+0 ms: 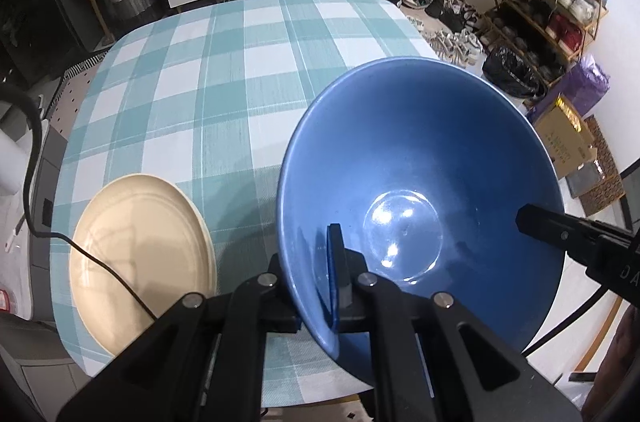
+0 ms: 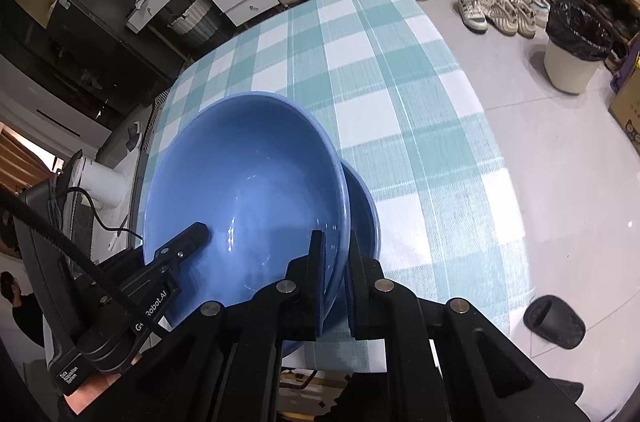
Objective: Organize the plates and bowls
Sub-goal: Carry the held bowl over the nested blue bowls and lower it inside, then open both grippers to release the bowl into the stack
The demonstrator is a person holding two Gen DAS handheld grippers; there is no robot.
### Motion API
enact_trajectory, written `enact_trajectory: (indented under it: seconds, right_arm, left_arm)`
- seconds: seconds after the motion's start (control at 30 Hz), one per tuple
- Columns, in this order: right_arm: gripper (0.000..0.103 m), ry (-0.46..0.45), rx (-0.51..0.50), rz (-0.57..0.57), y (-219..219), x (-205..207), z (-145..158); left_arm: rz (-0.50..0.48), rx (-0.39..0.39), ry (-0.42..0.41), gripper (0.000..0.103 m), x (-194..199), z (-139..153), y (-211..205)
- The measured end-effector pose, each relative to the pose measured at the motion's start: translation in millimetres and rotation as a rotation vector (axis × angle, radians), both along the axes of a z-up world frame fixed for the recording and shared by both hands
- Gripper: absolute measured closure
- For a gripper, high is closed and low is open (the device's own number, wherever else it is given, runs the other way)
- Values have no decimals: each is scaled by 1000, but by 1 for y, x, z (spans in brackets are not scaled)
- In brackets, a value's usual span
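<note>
Both grippers, left [image 1: 320, 286] and right [image 2: 334, 282], clamped on bowl [image 1: 420, 182] rim; poised over second bowl [image 2: 366, 206], nesting nearly done; cream plate [image 1: 140, 262] waiting alone on table [image 1: 240, 62].

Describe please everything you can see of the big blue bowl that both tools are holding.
The big blue bowl is round, deep and glossy, ceramic by its look, and empty. It is tilted above the checked tablecloth. The left tool is shut on its near rim, the right tool on the opposite rim. In the right wrist view a second blue bowl shows just beyond it.
</note>
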State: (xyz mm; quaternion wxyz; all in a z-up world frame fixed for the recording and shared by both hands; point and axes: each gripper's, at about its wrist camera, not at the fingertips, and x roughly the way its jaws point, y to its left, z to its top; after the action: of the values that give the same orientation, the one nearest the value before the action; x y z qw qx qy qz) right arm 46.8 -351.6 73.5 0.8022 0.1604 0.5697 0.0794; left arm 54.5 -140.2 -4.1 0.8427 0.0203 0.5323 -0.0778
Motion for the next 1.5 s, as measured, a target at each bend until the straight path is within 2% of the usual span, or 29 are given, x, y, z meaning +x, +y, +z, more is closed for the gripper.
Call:
enact_trajectory:
  seconds: [0.2, 0.7, 0.83, 0.93, 0.97, 1.13, 1.5]
  right_arm:
    - [95, 12, -7, 26, 6, 1, -8]
    - [94, 55, -3, 32, 2, -2, -32]
    - [93, 68, -23, 30, 2, -2, -34]
    - [91, 72, -15, 18, 1, -1, -33]
    - [89, 70, -8, 23, 2, -1, -31]
    - [87, 74, -30, 42, 5, -1, -28]
    - [85, 81, -93, 41, 0, -7, -22]
  left_arm:
    - [-27, 54, 18, 95, 2, -10, 1]
    - [-65, 117, 74, 87, 6, -29, -5]
    - [-75, 184, 109, 74, 9, -37, -12]
    - [-50, 200, 93, 61, 11, -32, -9]
    - [-37, 198, 84, 58, 12, -30, -6]
    - [-2, 139, 86, 58, 16, -21, 7]
    - [26, 99, 72, 58, 19, -19, 14]
